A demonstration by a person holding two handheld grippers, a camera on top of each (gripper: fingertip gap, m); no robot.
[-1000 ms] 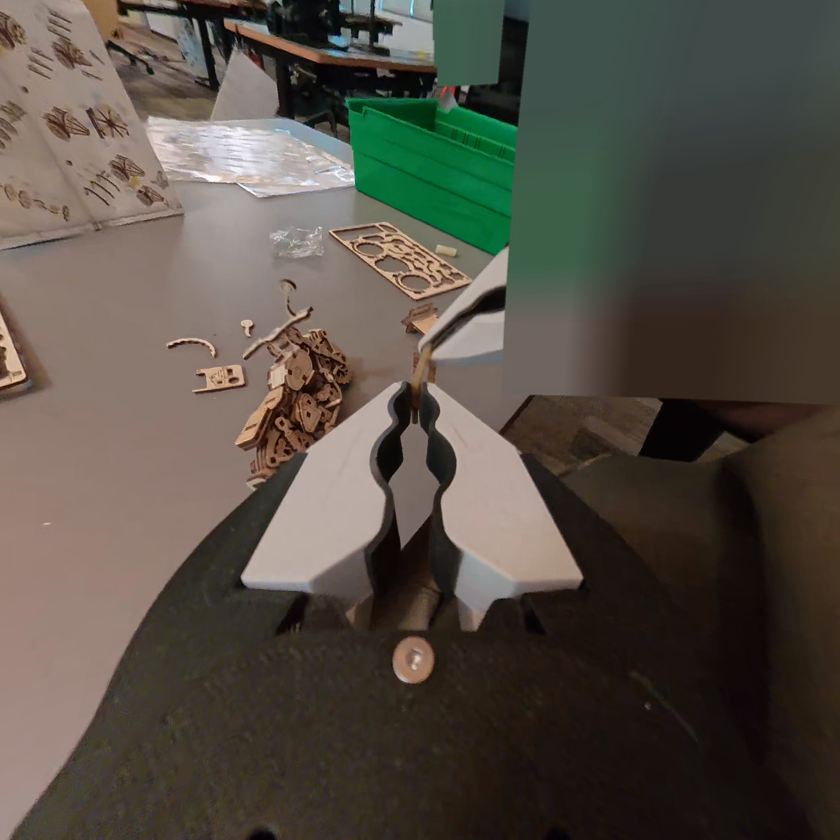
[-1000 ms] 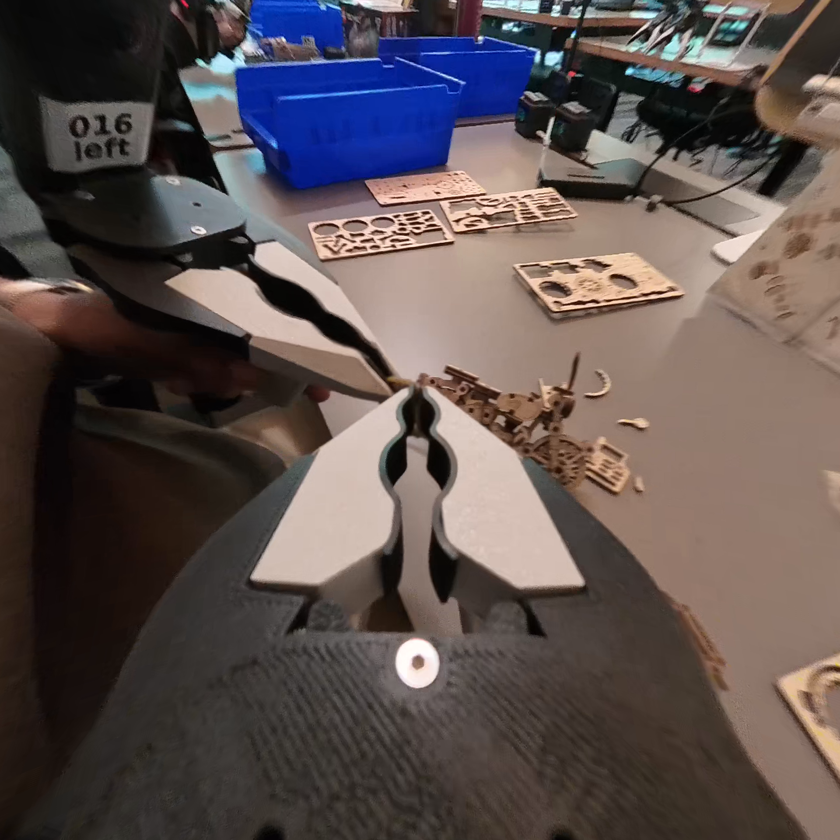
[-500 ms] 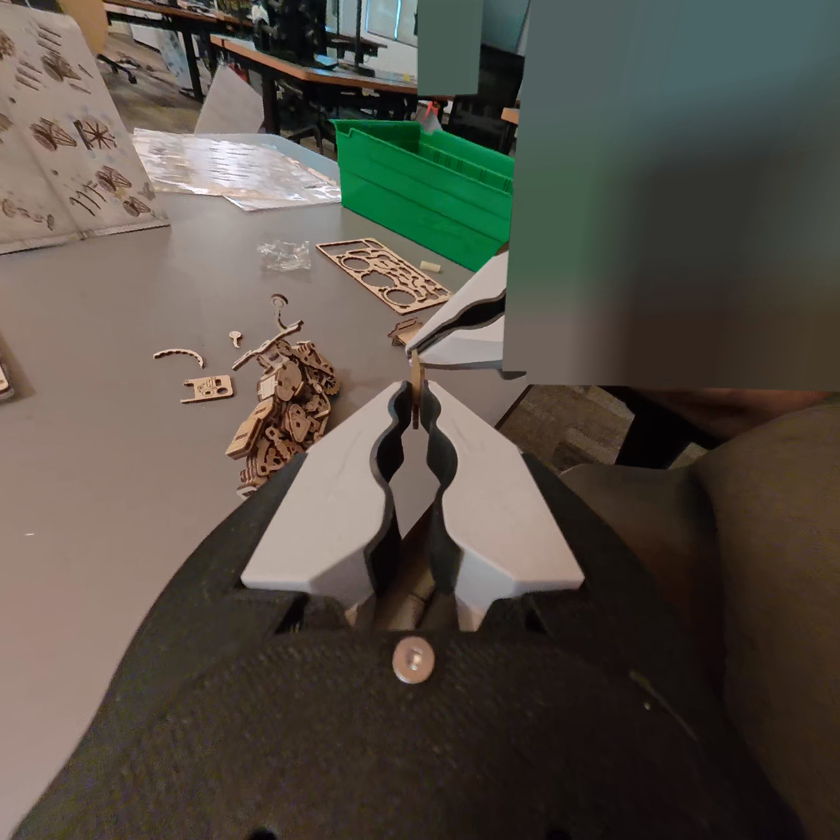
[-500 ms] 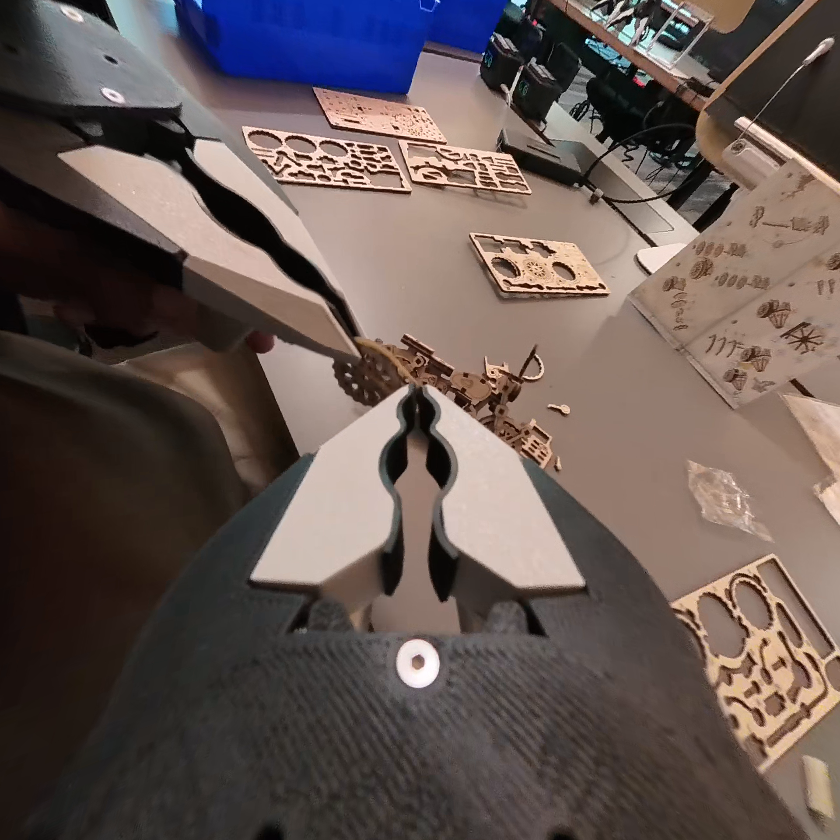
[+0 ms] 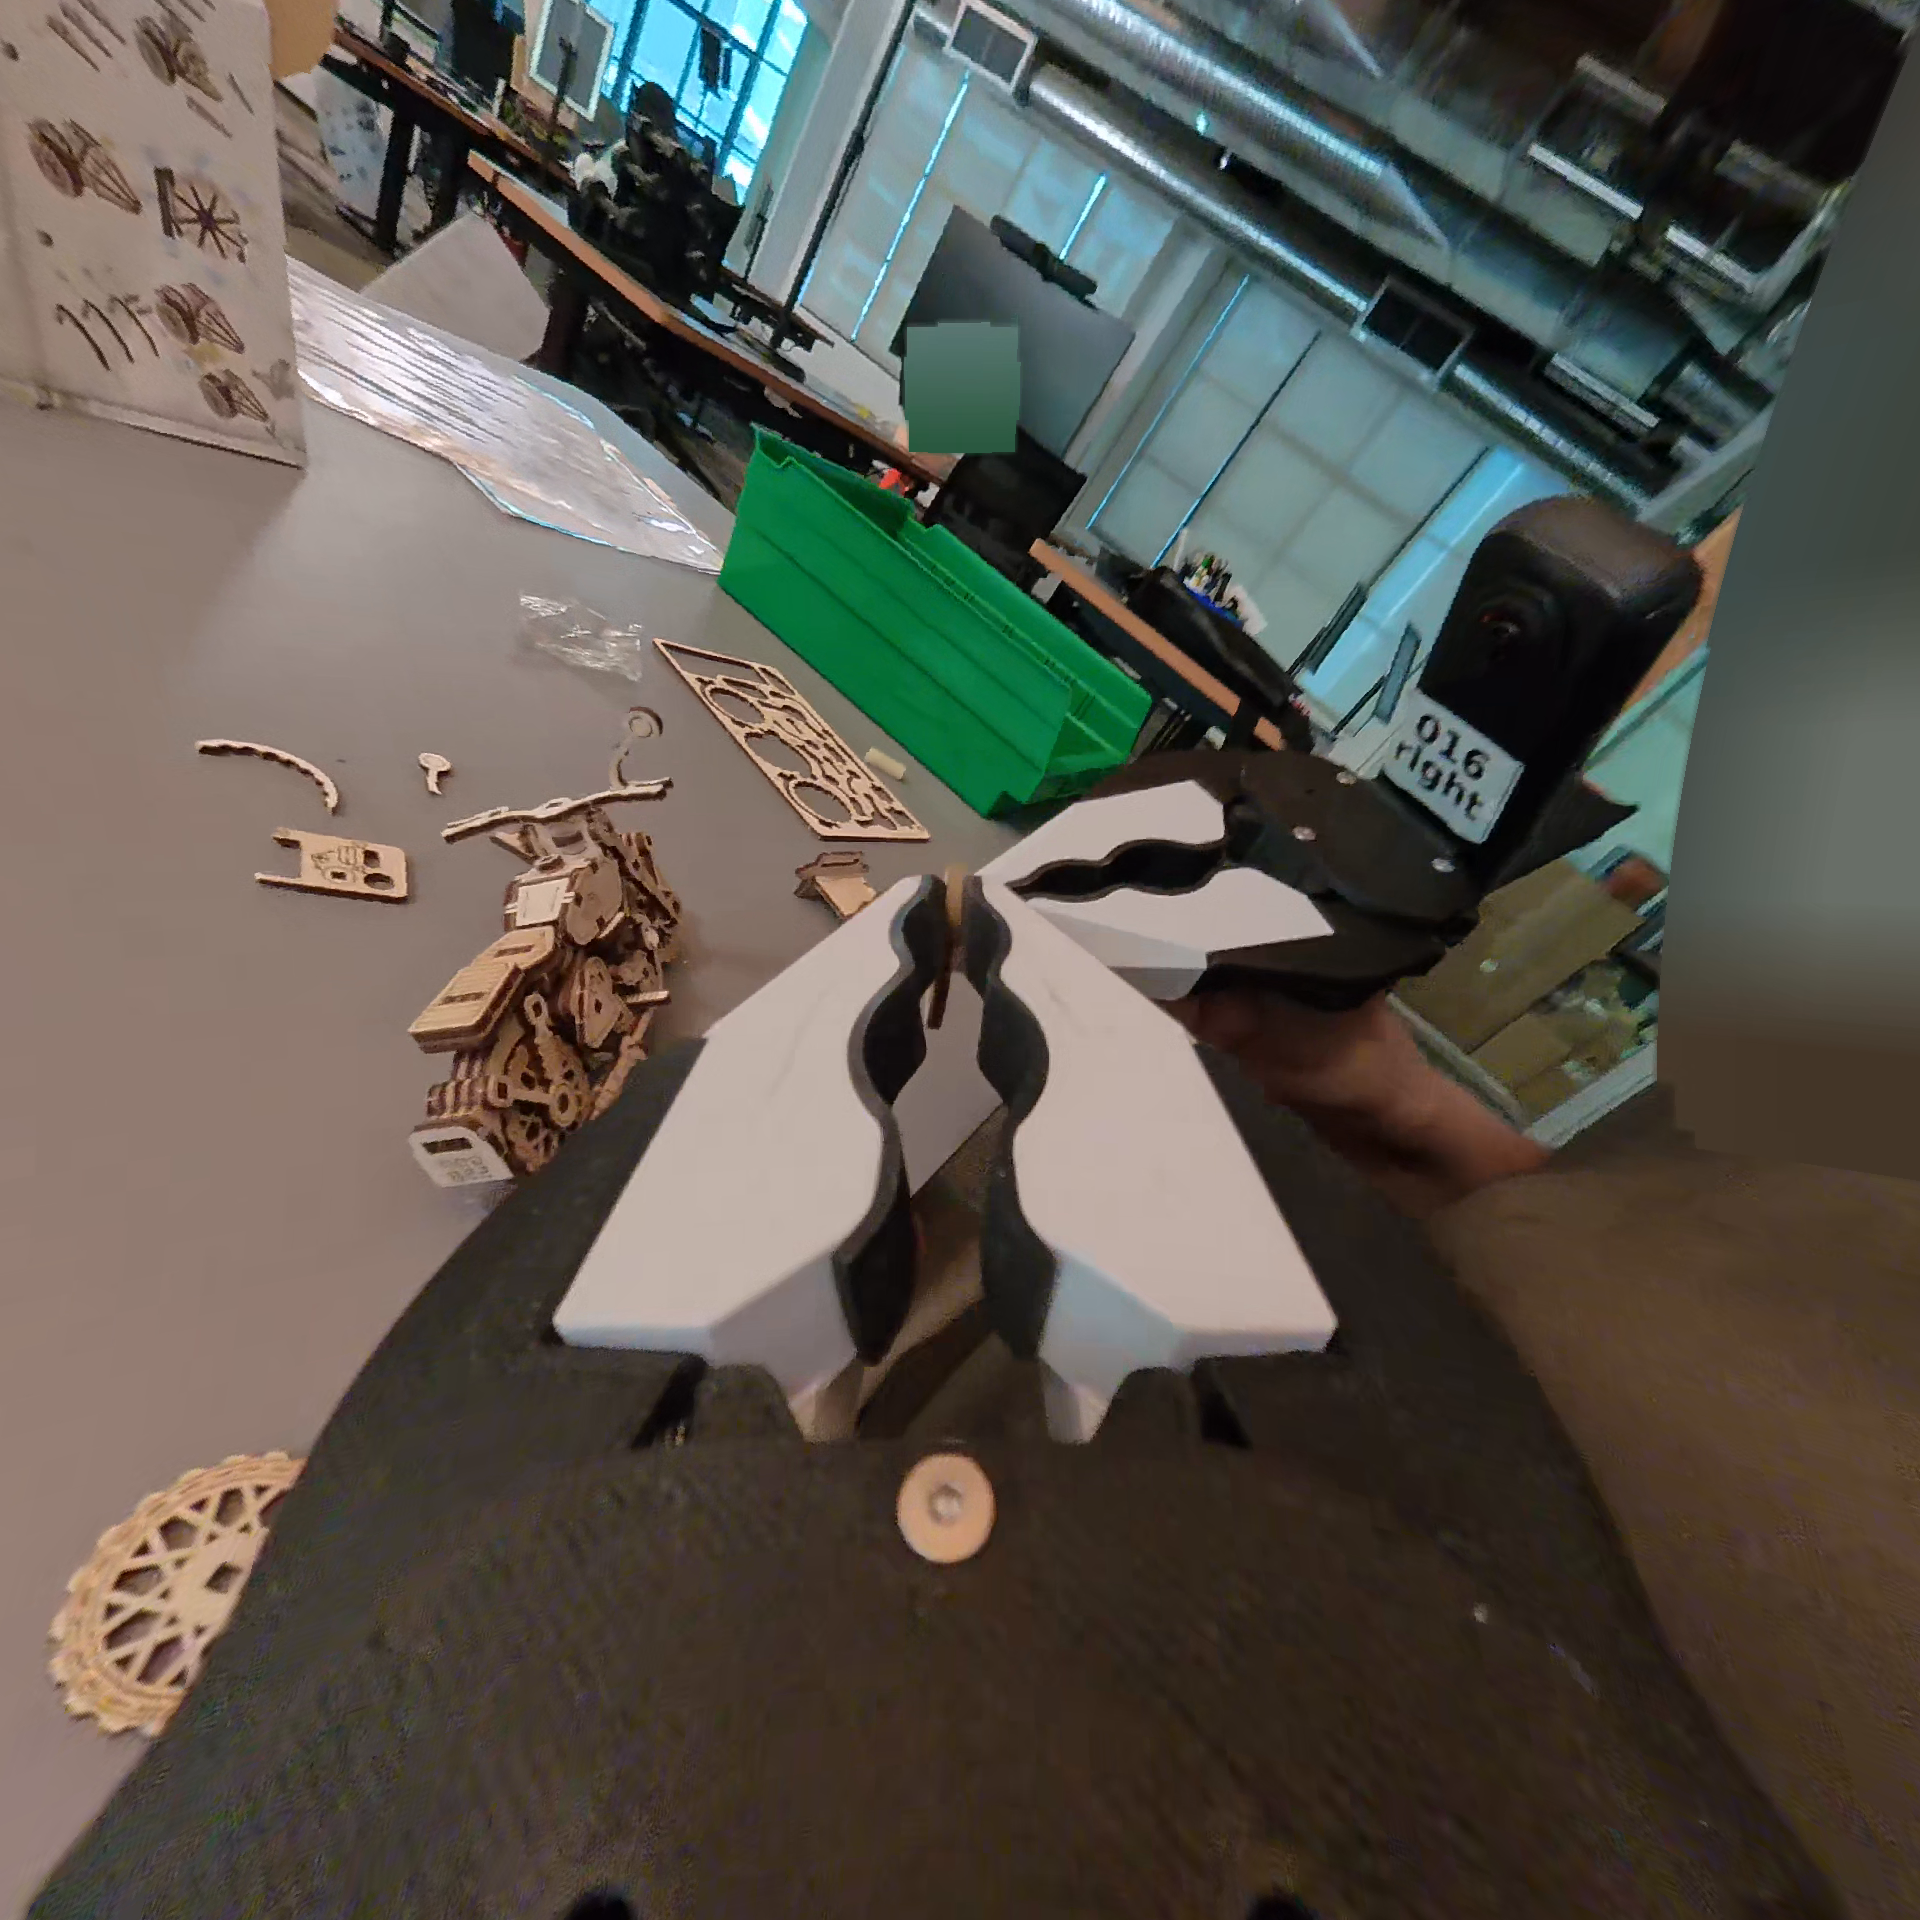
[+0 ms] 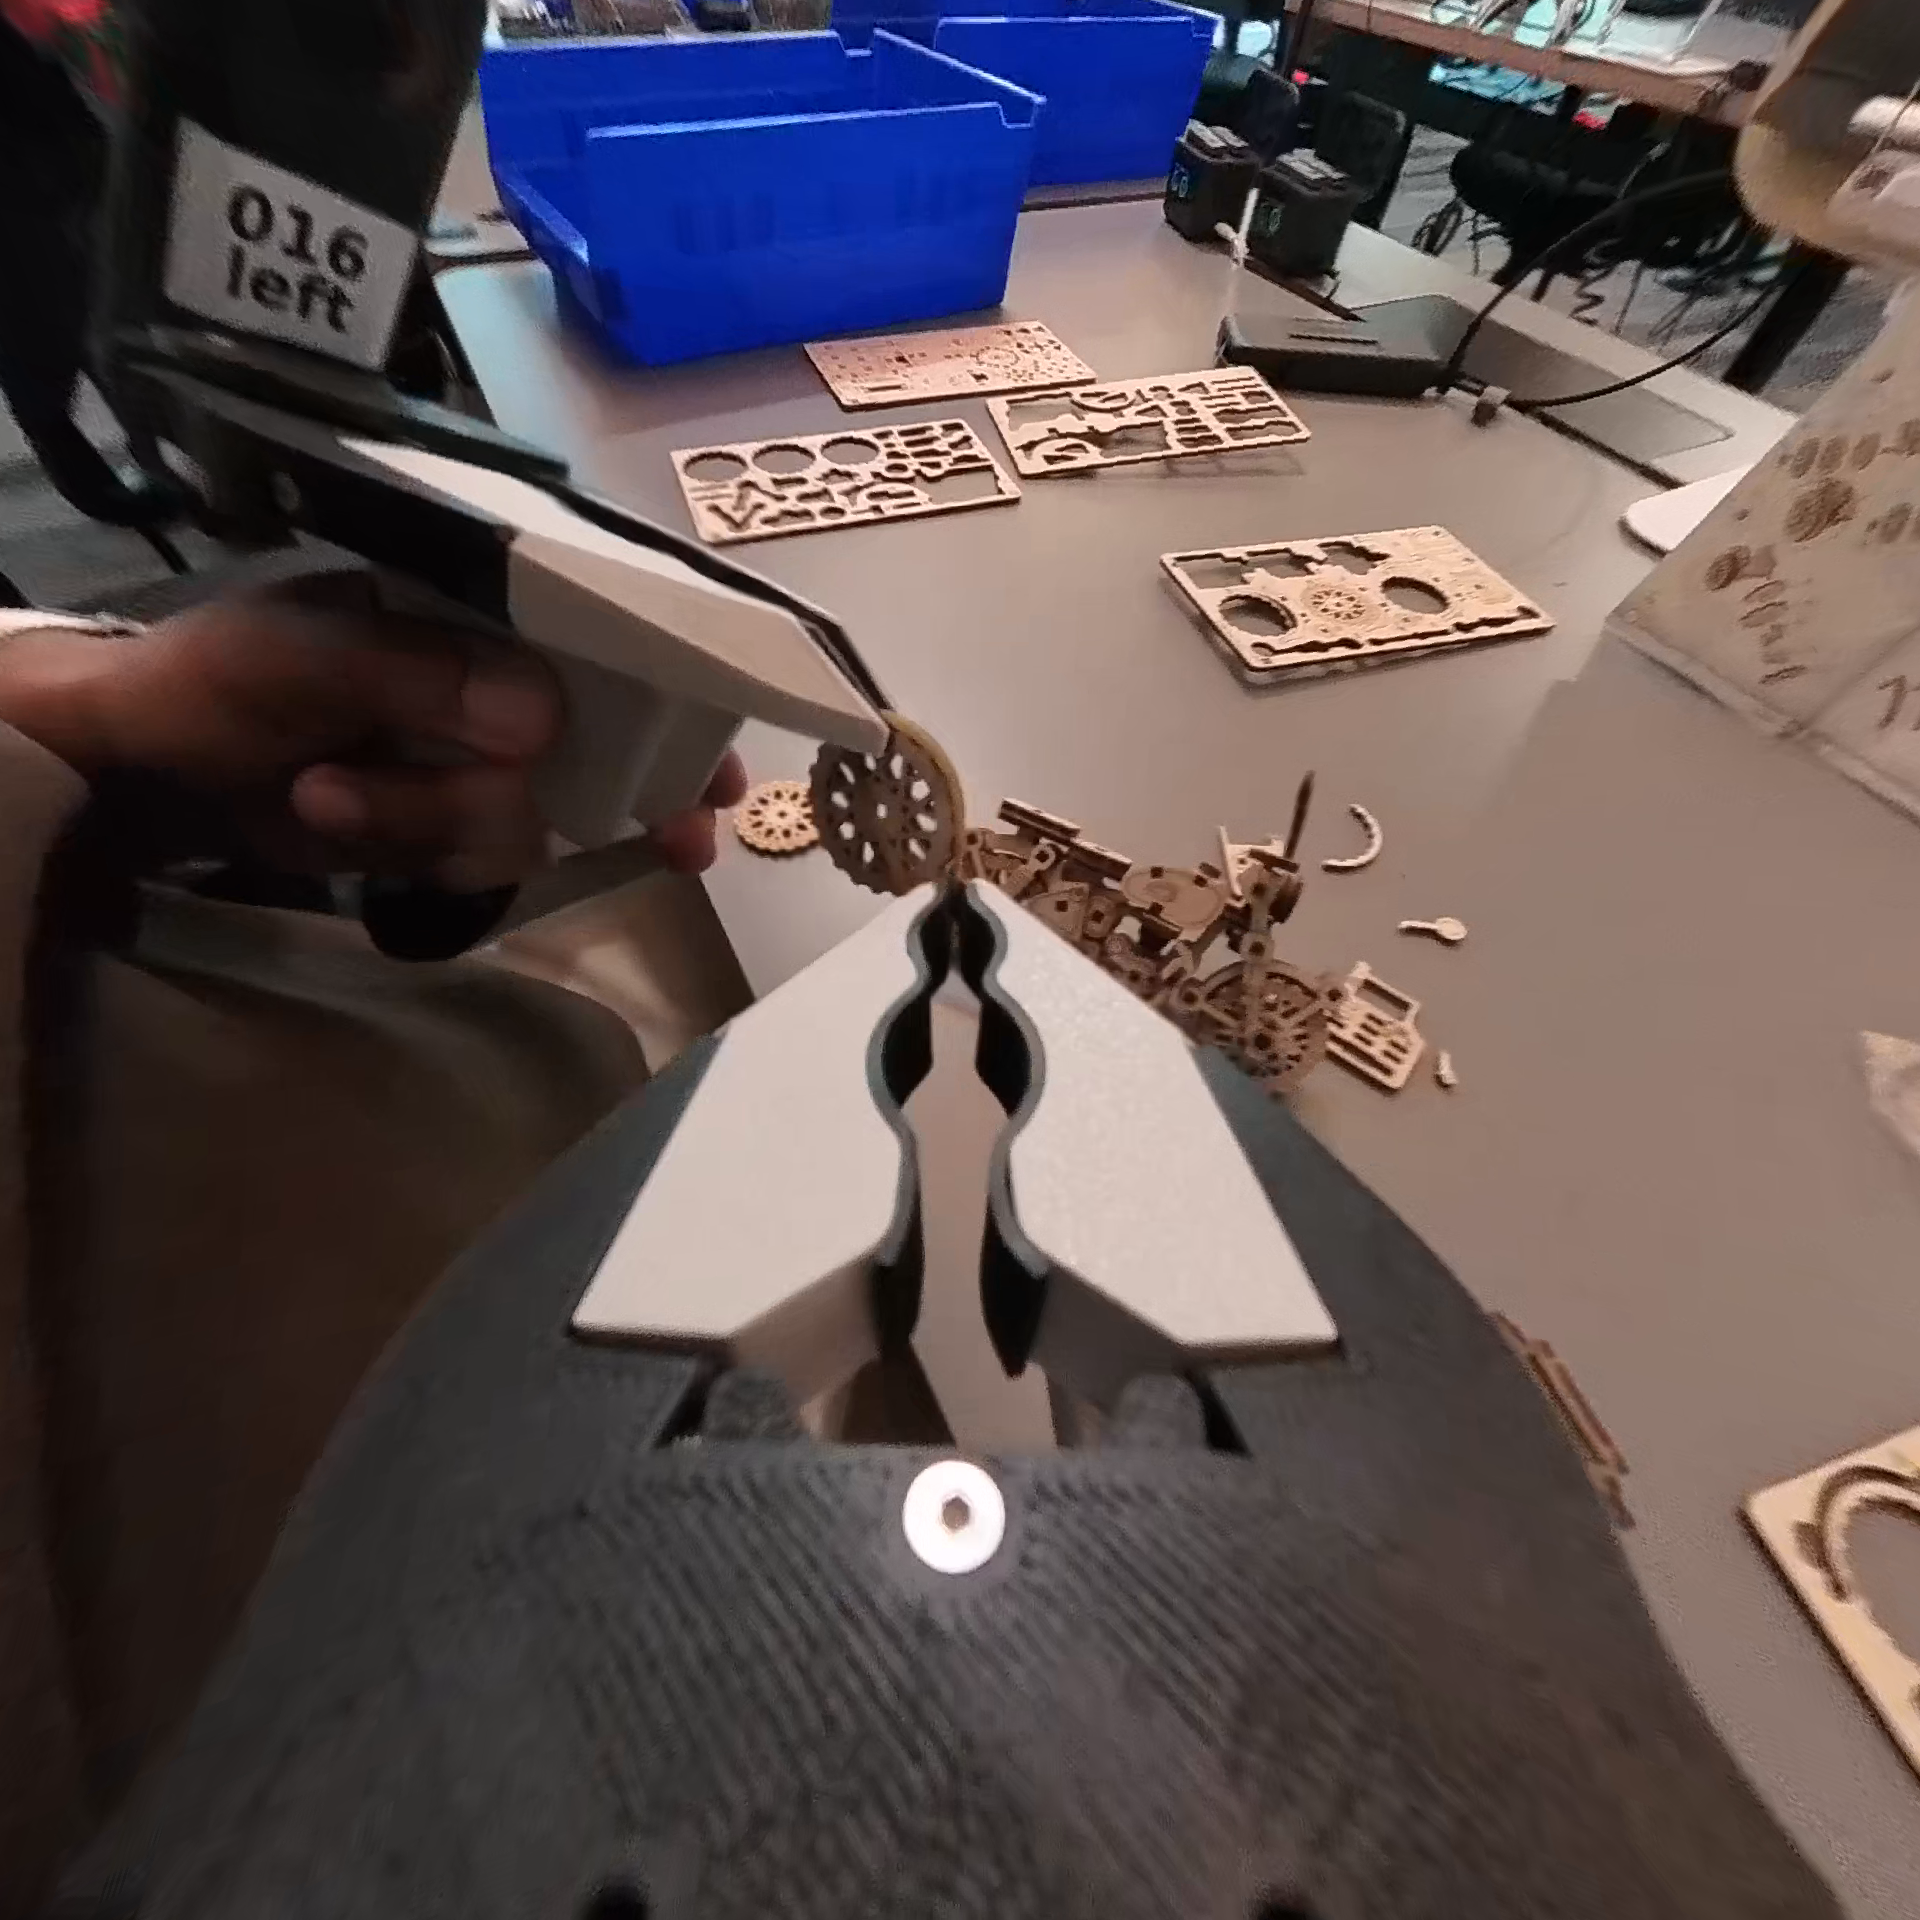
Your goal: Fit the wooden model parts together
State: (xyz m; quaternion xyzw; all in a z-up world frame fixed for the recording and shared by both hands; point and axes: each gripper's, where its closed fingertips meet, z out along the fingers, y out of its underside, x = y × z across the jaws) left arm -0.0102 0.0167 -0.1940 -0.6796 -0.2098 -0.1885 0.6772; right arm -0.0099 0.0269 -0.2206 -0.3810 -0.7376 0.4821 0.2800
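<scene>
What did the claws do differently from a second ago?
The left claw has lifted and tilted, so the wooden gear it pinches now hangs in plain sight above the right claw. Nothing was picked up or dropped. The left claw stays shut on the gear, and the wooden model still lies on the table.

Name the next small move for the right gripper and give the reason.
Probably ease the right gripper forward to pinch the gear wheel's lower rim: the left gripper clamps that wheel at its top edge, and the right's shut tips sit just under it, seemingly empty.
</scene>
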